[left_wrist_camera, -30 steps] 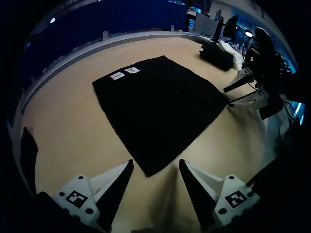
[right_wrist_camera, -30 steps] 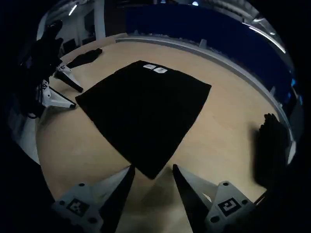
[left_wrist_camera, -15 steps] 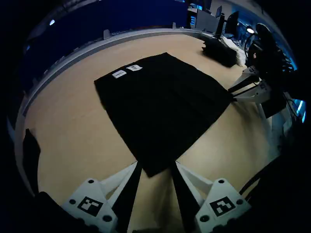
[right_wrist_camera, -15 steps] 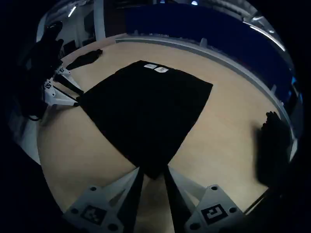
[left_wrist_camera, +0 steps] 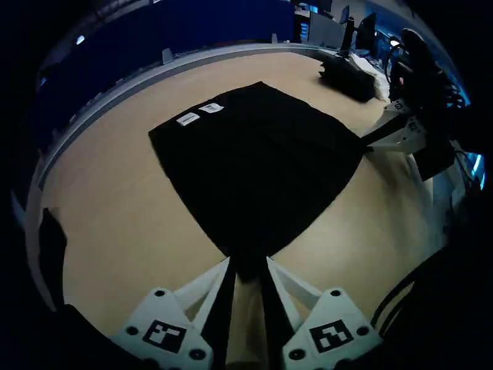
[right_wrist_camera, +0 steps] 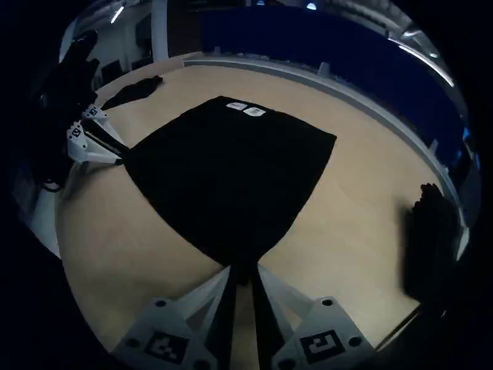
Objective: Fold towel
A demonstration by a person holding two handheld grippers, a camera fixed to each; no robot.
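Here, one black towel [left_wrist_camera: 259,166] lies flat on the wooden table [left_wrist_camera: 117,203], two white labels [left_wrist_camera: 211,108] toward 11 o'clock, while the left gripper [left_wrist_camera: 248,264] and the right gripper [right_wrist_camera: 244,270] each pinch one corner at 6 o'clock.

A: What are things carried on?
B: A light wooden table [left_wrist_camera: 123,203].
A: What is laid on it?
B: A black towel [left_wrist_camera: 259,166] is spread mid-table, white tags [left_wrist_camera: 198,114] at its far edge. A dark cloth pile [left_wrist_camera: 348,77] is set well apart.
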